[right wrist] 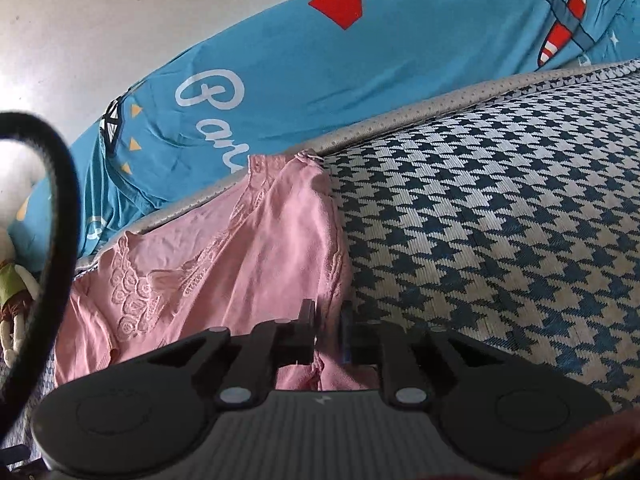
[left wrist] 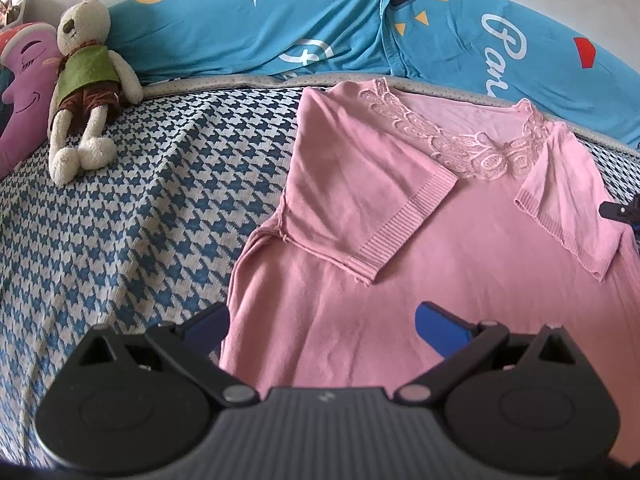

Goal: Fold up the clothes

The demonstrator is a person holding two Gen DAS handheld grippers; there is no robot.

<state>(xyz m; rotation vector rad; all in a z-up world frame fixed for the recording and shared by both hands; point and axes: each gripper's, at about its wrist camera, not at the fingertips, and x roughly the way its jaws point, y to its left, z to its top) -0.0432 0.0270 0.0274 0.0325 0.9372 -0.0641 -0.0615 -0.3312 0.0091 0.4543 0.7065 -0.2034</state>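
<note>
Pink top (left wrist: 440,240), blue houndstooth bedspread (left wrist: 140,200)

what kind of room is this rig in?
Probably a bedroom, working on a bed: a blue printed pillow along the wall, a stuffed rabbit beside it, and the pink top spread on a houndstooth bed cover.

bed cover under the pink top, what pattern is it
A blue-and-white houndstooth on the bed cover, clearest in the right wrist view, beside the pink top.

Soft pink knit top (left wrist: 420,240) (lace-trimmed neckline), coarse woven houndstooth bedcover (left wrist: 140,200), plush fuzzy rabbit (left wrist: 86,80)
</note>
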